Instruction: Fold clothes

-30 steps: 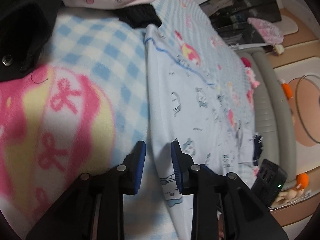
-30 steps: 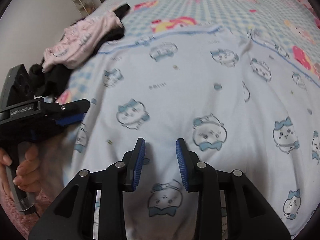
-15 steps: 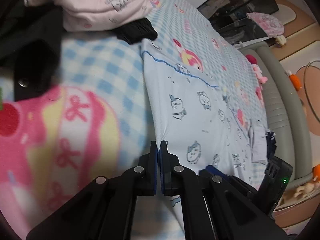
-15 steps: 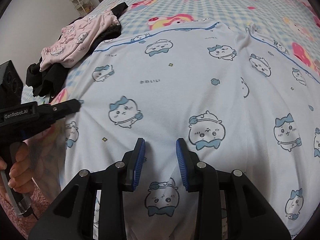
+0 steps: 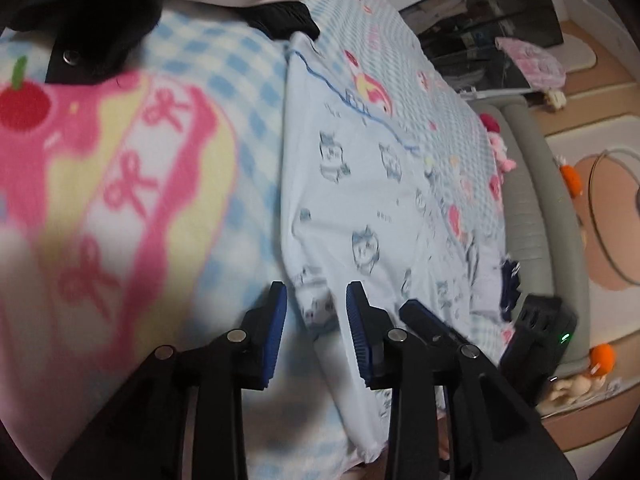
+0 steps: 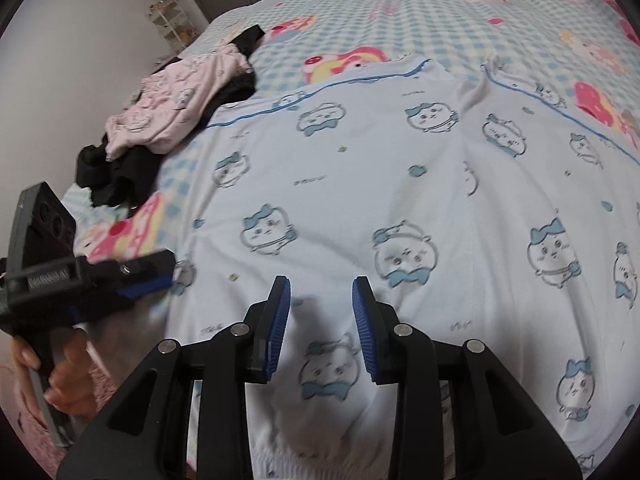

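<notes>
Left wrist view: left claw (image 5: pixel 316 300) released, jaws just been opening, the pale blue pyjama bottoms' (image 5: pixel 360 184) side edge lying between them unpinched; cloth runs long toward 12 o'clock.
Right wrist view: right claw (image 6: pixel 322 300) parted, nothing gripped, over the waistband; left claw (image 6: pixel 148 276) at 9 o'clock, nearer that edge; bed (image 6: pixel 440 12) beyond.

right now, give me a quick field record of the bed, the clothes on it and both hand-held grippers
surface: blue checked bed cover with cartoon prints
garment to fold: pale blue cat-print pyjama piece, spread flat
other clothes: pink printed garment on black clothes, beyond the pale blue garment's left edge
left hand-held gripper: at the garment's left edge, jaws just reopened, cloth edge between them, not clamped
right hand-held gripper: jaws apart over the garment's near part, nothing gripped
fold: not started
</notes>
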### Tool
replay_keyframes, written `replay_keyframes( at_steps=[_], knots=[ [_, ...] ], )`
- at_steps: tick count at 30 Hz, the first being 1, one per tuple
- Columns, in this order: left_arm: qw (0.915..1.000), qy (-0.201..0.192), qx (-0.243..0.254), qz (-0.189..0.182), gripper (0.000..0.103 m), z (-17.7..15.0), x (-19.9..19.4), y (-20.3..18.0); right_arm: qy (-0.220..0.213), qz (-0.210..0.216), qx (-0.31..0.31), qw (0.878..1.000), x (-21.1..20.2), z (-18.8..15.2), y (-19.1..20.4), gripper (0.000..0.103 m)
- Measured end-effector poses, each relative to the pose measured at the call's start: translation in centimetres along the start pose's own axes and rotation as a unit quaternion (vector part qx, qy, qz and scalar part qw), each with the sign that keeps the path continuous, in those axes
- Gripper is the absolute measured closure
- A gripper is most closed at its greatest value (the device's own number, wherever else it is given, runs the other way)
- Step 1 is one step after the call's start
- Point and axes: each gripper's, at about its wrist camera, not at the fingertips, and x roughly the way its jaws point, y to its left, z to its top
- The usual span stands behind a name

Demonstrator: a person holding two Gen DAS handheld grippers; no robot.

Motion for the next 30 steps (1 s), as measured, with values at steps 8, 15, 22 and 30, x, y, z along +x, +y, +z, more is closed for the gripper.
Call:
replay_keyframes(
  at_steps=[8, 15, 22, 30],
  knots=[
    [0.9993, 0.020, 0.027, -0.014, 0.076, -1.1, 1.4, -1.1, 0.024, -0.031, -0.019, 0.999, 0.5, -1.8, -0.2, 0.070],
    [0.9989, -0.007, 0.032, 0.034, 0.101, -1.5, 0.1, -0.5, 0.018, -0.039, -0.018, 0.999, 0.2, -2.2, -0.7, 0.070],
    [0.9998, -0.011, -0.006, -0.018, 0.095, -2.4, -1.1, 0.7, 0.005, -0.045, 0.008, 0.999, -1.0, -2.0, -2.5, 0.070],
    [0.9980, -0.020, 0.059, 0.000, 0.055, -4.4, -0.3, -3.1, 0.002, 0.017, -0.027, 0.999, -1.5, -2.6, -0.2, 0.070]
  ],
)
